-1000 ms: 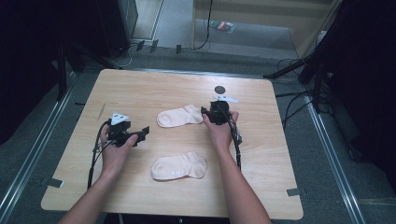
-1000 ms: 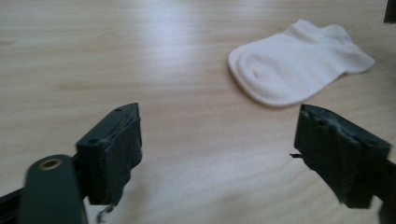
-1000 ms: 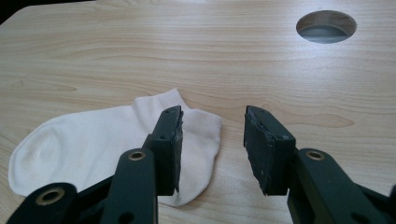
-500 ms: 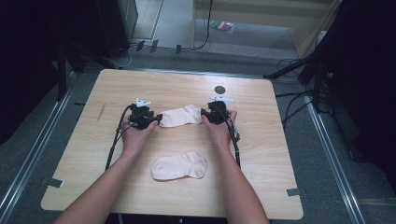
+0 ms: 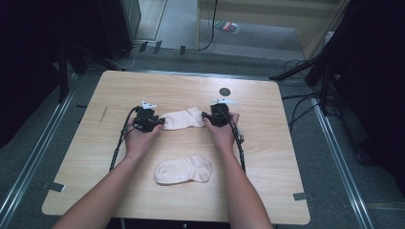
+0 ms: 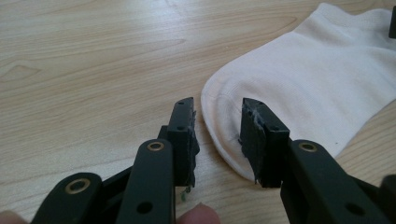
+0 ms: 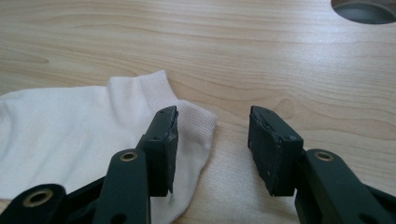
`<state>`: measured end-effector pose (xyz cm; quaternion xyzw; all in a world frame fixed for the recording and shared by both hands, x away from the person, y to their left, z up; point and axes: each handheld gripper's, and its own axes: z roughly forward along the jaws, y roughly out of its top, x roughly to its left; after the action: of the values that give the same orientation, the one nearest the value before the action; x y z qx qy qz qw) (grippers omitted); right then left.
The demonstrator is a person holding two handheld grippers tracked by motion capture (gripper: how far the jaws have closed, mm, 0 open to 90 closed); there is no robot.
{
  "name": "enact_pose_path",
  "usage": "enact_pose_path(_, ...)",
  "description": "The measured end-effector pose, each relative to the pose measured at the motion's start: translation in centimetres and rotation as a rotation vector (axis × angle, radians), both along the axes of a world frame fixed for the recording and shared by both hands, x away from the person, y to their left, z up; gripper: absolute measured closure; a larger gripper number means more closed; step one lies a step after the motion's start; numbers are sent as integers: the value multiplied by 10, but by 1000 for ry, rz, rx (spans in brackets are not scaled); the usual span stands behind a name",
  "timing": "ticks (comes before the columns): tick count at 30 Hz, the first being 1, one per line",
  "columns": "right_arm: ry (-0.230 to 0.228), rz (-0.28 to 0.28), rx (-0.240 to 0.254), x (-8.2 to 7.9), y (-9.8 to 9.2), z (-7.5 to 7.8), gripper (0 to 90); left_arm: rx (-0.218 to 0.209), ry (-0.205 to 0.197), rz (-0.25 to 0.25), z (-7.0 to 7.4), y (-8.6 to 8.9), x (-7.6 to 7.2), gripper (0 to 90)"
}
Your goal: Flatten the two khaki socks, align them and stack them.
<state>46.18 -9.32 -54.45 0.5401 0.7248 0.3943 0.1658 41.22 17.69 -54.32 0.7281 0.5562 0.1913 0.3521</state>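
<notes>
Two pale socks lie flat on the wooden table. The far sock stretches between my two grippers; the near sock lies alone toward the front edge. My left gripper is at the far sock's left end. In the left gripper view its jaws have just been closing, and the rounded toe edge of the sock lies between them with gaps at both pads. My right gripper is at the right end. Its jaws stand open with the ribbed cuff of the sock partly between them, untouched by the pads.
A round dark hole sits in the tabletop behind the right gripper. A black cable trails from the left gripper along the forearm toward the front edge. Dark equipment and floor cables surround the table.
My left gripper has moved right from the table's left part to the far sock's toe end, and its jaws have narrowed. The right gripper has stayed at the cuff end.
</notes>
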Motion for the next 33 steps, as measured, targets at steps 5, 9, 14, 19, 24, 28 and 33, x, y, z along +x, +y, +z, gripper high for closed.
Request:
enact_pose_path(5, -13, 17, 2, -1, 4, 0, 521, 17, 0, -1, 0, -1, -1, 676)
enact_pose_path(9, -26, 48, -5, -4, 8, -1, 514, 13, 0, -9, 0, 0, -1, 702)
enact_pose_path(14, -63, 66, -101, -9, 17, -3, 588, 43, -8, -20, 0, -2, -2, 776)
enact_pose_path(19, -70, 52, -123, -14, 20, -3, 839, 40, -14, -33, 0, -4, -3, 886)
enact_pose_path(24, -50, 39, -134, -19, 15, 0, 888, 22, -8, -57, 1, 7, -6, 900)
enact_pose_path(28, -32, 34, -103, -21, 4, 2, 893, 14, -27, -59, 3, 13, -10, 900)
enact_pose_path(33, -44, 50, -52, -32, -8, 11, 895, -39, -70, -92, 15, 16, -19, 900)
